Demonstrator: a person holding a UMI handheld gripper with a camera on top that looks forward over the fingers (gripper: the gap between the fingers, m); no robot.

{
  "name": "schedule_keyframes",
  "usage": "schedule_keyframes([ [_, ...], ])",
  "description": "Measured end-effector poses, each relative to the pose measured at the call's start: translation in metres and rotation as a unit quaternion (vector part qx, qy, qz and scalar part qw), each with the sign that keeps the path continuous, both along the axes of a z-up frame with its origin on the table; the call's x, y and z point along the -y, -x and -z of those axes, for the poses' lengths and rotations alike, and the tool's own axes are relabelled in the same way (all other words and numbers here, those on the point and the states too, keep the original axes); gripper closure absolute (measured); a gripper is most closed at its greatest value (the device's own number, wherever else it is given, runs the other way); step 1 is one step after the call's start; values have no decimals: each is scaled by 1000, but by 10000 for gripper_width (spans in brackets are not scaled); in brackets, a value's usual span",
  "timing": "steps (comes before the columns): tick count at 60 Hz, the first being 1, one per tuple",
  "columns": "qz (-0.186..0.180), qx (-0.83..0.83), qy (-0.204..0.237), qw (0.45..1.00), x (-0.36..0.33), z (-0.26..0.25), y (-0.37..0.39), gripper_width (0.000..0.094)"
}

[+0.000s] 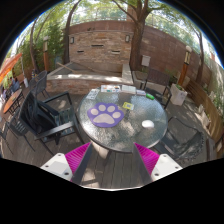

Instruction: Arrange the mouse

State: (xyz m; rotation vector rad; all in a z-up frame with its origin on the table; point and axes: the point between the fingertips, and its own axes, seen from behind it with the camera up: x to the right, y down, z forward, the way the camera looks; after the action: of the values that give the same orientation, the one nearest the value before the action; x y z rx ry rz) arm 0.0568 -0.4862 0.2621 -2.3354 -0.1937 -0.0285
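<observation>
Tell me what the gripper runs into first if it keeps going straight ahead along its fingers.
Most likely the round glass table: its near rim lies just beyond the open gripper. Nothing shows between the fingers. Farther on sits the purple paw-print mouse pad. Depth is hard to judge, so it might pass above the rim.

The round tabletop (135, 128) looks like glossy glass; the wall (100, 42) beyond is rough brick, the floor (115, 172) weathered wood.

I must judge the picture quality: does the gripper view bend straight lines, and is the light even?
Gripper view: strong fisheye bending, the brick wall curves; dappled tree shade, uneven light on the round glass table; the purple paw-print mat reads clearly; gripper jaws open, nothing between them.
</observation>
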Motion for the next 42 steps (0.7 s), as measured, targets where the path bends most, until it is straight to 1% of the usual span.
schedule_keyframes([
  [7, 11, -1, 13, 1000, 5, 7, -8, 97],
  [13, 22, -1, 26, 999, 5, 23, -29, 96],
  [24, 51, 11, 43, 998, -10, 75, -96, 91],
  [31, 64, 41, 34, 997, -46, 119, -158, 91],
  [42, 64, 55, 3, 996, -125, 183, -232, 94],
])
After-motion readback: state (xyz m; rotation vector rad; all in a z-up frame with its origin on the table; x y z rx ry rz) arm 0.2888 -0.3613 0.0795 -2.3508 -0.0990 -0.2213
